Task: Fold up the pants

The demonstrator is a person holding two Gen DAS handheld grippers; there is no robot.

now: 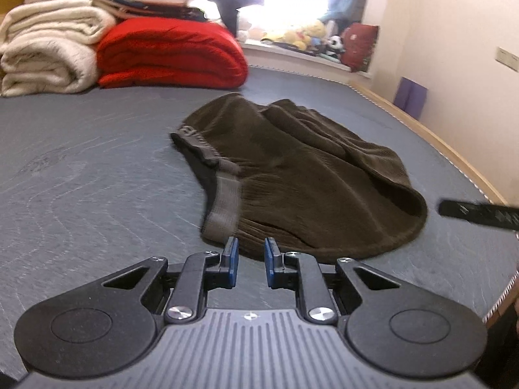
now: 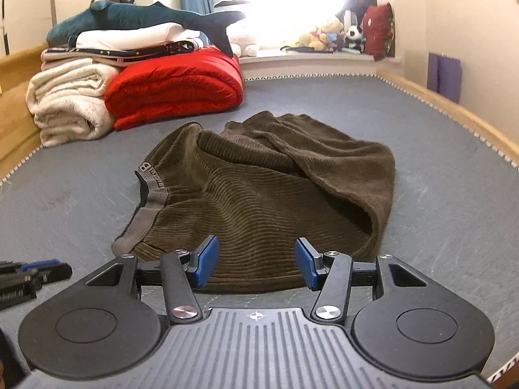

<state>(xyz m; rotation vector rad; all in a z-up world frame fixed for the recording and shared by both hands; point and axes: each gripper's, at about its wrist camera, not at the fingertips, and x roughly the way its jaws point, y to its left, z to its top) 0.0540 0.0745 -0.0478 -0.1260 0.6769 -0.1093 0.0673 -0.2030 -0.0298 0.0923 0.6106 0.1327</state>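
Pants [image 2: 259, 188], brown corduroy, lie bunched in a rough folded heap mid-mattress [image 1: 81, 178], grey waistband [image 2: 142, 214] turned to the left, one layer flopped over the top and gaping open on the right side. Left gripper [image 1: 251, 264] sits just short of the near hem by the waistband corner, blue fingers [image 1: 231, 259] drawn close with a narrow gap showing, nothing between them, not touching cloth. Right gripper [image 2: 255, 264] hovers over the near edge of the heap, fingers [image 2: 206, 261] spread wide, corduroy visible below and between them but no pinch. Folded blankets, cream [image 2: 68, 107] and red [image 2: 175, 87], stack at the far left with a plush shark [image 2: 146, 16] on top; soft toys [image 2: 327, 34] line the windowsill. Judgement: fold looks partly done but sloppy, edges not squared. Risks from here: the left fingers, this narrow, may slide off the hem or catch only the top layer, so a lift would peel the heap apart instead of carrying it. The right fingers could grab several layers at once in that thick ribbed cloth and drag the whole pile sideways. The loose upper flap may fall open if either side is lifted alone. Uneven pulls between the two hands would skew the fold and leave the waistband crooked.
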